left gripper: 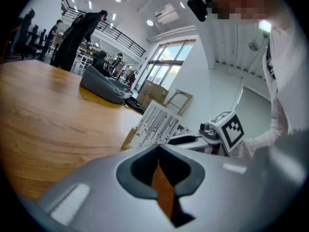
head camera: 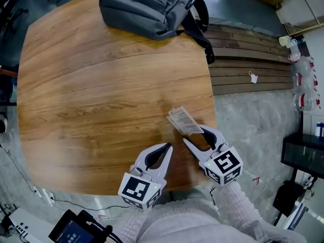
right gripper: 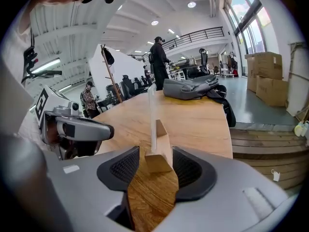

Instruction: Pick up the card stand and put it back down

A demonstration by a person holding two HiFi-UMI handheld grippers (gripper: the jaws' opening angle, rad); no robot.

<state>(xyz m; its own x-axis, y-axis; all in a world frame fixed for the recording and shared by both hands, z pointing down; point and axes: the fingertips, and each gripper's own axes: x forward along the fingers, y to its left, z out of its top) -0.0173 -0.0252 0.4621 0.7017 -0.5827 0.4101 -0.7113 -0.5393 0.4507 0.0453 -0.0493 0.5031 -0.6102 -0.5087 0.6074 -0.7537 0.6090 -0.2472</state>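
Observation:
The card stand (head camera: 185, 121) is a small wooden block holding a white printed card upright. It stands on the wooden table (head camera: 91, 100) near the right edge. My right gripper (head camera: 195, 134) is open around the stand. In the right gripper view the block (right gripper: 158, 154) rests on the table between the pads, with the card edge-on above it and a sliver of gap at the left pad. My left gripper (head camera: 168, 147) is shut and empty, just left of the stand, tips pointing at it. The left gripper view shows the card (left gripper: 155, 124) ahead and slightly right.
A grey backpack (head camera: 152, 6) lies at the table's far edge, its strap hanging over the right side. Wooden slats (head camera: 248, 59) lie on the floor to the right. The table's right edge runs close beside the stand. People stand far off in the hall (right gripper: 158, 57).

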